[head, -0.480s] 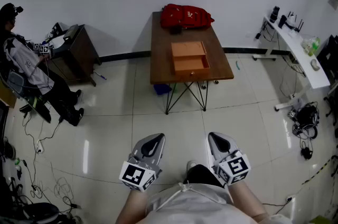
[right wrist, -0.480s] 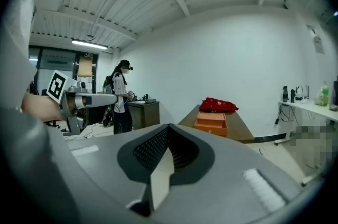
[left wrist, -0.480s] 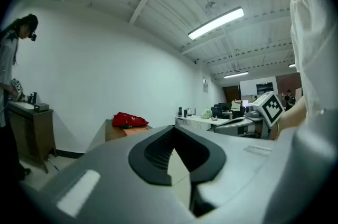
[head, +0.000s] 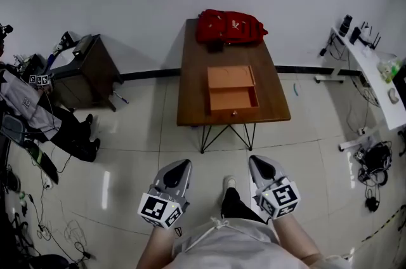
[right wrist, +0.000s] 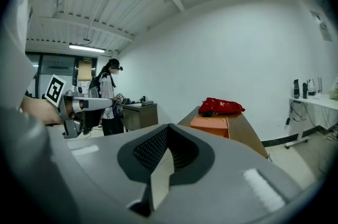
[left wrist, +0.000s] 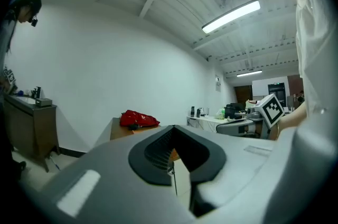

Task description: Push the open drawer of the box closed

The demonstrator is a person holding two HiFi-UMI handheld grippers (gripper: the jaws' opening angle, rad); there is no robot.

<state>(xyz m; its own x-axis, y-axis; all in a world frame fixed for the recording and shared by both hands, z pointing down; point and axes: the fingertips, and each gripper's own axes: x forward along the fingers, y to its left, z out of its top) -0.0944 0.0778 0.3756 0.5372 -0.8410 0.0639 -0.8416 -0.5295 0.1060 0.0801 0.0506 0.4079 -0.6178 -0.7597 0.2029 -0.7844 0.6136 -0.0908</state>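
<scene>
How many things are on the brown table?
2. A red bag at the table's far end; an orange box near the middle, its drawer open toward the near end. A dark bit by the bag may be part of it.

Centre frame: one brown wooden table [head: 193, 85] carrying one orange box [head: 229, 77] (one drawer [head: 233, 99], open) and one red fabric bag [head: 231, 27]. Bottom of frame: two grey grippers, left gripper [head: 179, 165] and right gripper [head: 259, 162]. Upper left: one dark cabinet [head: 94, 68].

Grey left gripper [head: 180, 164], right gripper [head: 257, 160], white shirt [head: 222, 252]
</scene>
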